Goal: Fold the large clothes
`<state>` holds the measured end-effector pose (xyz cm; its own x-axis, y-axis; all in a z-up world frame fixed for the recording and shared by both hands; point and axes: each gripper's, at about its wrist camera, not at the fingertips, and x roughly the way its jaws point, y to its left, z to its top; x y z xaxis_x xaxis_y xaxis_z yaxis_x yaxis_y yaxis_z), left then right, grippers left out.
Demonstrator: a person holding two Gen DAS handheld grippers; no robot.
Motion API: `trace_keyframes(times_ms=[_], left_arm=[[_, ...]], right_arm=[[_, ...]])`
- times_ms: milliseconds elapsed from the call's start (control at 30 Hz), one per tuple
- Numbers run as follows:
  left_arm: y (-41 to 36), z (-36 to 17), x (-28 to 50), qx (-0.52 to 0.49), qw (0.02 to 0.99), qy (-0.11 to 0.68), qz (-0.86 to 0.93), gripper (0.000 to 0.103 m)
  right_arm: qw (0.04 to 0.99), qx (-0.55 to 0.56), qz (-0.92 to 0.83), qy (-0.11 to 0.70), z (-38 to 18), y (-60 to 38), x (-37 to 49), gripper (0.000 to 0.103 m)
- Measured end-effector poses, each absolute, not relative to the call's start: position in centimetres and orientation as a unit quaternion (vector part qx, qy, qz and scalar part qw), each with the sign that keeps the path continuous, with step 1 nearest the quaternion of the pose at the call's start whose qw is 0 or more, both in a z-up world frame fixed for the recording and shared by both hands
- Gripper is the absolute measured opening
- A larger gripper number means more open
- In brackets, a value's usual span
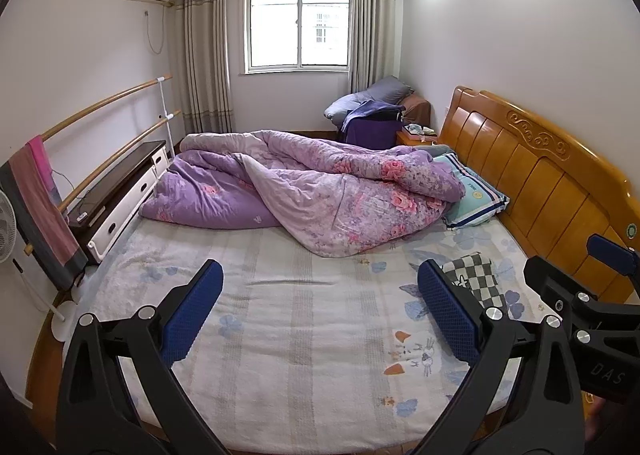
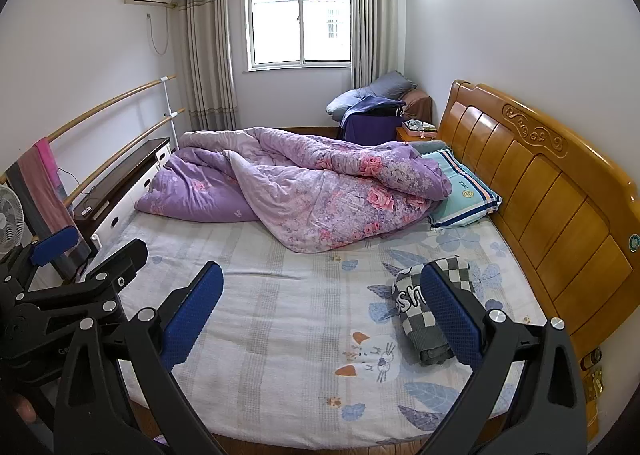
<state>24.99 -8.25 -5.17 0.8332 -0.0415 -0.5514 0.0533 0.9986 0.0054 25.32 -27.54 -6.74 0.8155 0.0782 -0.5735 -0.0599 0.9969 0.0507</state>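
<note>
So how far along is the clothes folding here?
One checkered garment already lies folded into a compact bundle on the bed near the headboard. Nothing is in hand: the left hand-held gripper and right hand-held gripper both hang open and empty. No other loose clothing shows on the sheet, only the rumpled floral quilt.

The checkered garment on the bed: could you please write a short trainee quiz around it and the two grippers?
1. True or false: the checkered garment lies already folded near the wooden headboard.
2. Multiple choice: the right gripper is A) shut on the garment, B) open above the bed sheet, C) clamped on the purple quilt.
3. Fill in: in the left wrist view, the fingers of the left gripper are spread ____ and hold nothing.

Key: 1 true; 2 B; 3 open.
</note>
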Motion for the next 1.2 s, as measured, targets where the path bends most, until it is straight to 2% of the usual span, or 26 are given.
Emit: trace_keyframes(times_ms=[1200], left_arm=[[-9.0, -5.8, 26.2, 0.015, 0.959, 0.281, -0.023, 0.098]], right_arm=[[0.952, 0.013, 0.037, 0.304, -7.3, -28.9, 26.9, 0.095]])
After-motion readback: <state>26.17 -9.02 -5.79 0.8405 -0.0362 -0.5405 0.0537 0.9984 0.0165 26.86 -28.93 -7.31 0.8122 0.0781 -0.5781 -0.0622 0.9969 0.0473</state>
